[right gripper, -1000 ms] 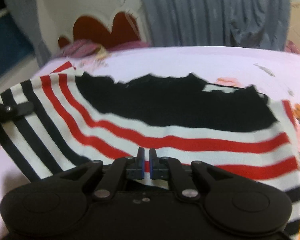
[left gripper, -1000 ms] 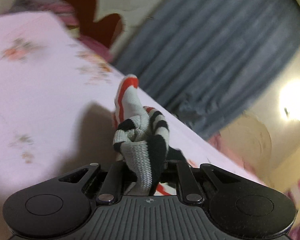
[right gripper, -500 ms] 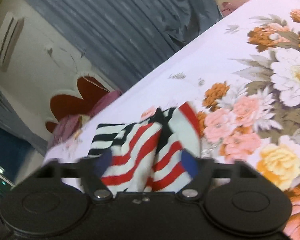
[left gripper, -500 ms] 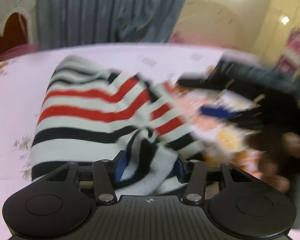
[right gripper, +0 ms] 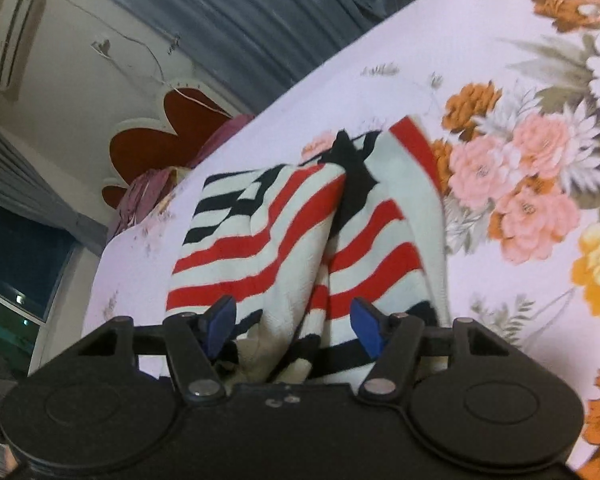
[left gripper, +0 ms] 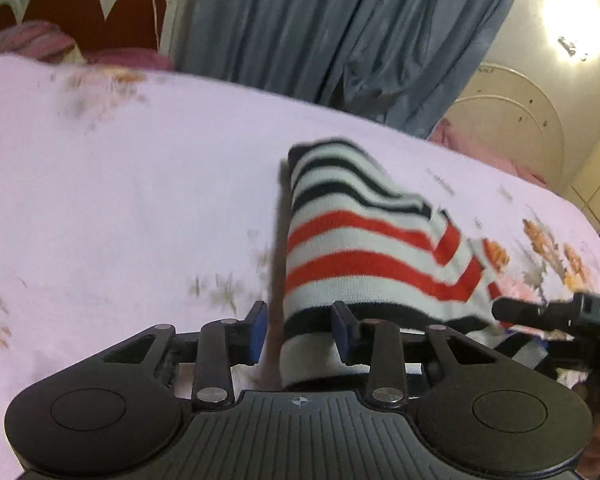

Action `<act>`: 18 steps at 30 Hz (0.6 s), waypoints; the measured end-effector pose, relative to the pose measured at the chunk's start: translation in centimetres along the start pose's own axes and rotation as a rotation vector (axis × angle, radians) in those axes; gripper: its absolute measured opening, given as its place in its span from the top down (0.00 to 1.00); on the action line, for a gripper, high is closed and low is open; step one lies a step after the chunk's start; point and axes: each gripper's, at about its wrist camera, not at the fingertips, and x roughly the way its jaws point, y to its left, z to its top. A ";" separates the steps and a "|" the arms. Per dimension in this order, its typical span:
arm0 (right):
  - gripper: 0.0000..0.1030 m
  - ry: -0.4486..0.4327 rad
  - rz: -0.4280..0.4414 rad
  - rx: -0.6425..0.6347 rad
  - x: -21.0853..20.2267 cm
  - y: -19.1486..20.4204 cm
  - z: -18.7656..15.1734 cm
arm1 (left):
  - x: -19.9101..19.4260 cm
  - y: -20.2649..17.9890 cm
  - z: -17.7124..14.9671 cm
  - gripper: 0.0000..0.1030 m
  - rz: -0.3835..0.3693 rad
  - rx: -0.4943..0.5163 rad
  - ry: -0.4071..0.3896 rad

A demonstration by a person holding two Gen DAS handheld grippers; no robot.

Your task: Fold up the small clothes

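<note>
A small knitted garment with white, red and black stripes (left gripper: 364,248) lies folded on the pale floral bedsheet (left gripper: 120,184). My left gripper (left gripper: 300,334) is open, its blue pads apart, with the garment's near edge lying between them. In the right wrist view the same garment (right gripper: 300,240) lies bunched in two folds. My right gripper (right gripper: 294,326) is open over its near edge, pads spread wide and not pinching the cloth. The right gripper's black body (left gripper: 556,316) shows at the right edge of the left wrist view.
Blue-grey curtains (left gripper: 340,28) hang behind the bed. A red scalloped headboard (left gripper: 80,20) with pink bedding stands at the far end. The sheet has a large flower print (right gripper: 532,184) to the right of the garment. An air conditioner (right gripper: 16,36) is on the wall.
One second ago both grippers were shut on the garment. Both have opened and let it go, and the garment now lies folded on the bed.
</note>
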 end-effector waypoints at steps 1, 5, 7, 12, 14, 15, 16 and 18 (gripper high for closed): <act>0.39 0.017 -0.017 0.001 0.6 0.1 0.2 | 0.2 0.3 -0.4 0.67 -0.006 -0.012 0.001; 0.46 0.038 -0.035 -0.015 2.6 0.7 1.1 | 1.2 0.3 -0.5 0.67 -0.009 0.003 -0.005; 0.56 0.043 -0.084 -0.086 3.7 1.8 1.3 | 1.2 0.0 -0.3 0.67 -0.011 0.031 -0.007; 0.82 -0.022 -0.145 -0.388 3.8 5.8 0.4 | 1.9 -0.6 0.1 0.67 -0.037 0.043 -0.012; 0.82 -0.090 -0.143 -0.490 2.2 7.4 0.1 | 1.7 -1.5 0.3 0.81 -0.049 0.077 -0.010; 0.82 -0.131 -0.136 -0.544 1.1 8.1 -0.1 | 1.4 -2.3 0.4 0.84 -0.050 0.108 -0.017; 0.83 -0.178 -0.131 -0.607 -0.1 8.7 -0.6 | 1.2 -3.4 0.4 0.84 -0.046 0.147 -0.027; 0.83 -0.230 -0.122 -0.661 -1.9 8.5 -1.1 | 1.0 -5.7 0.5 0.84 -0.061 0.221 -0.039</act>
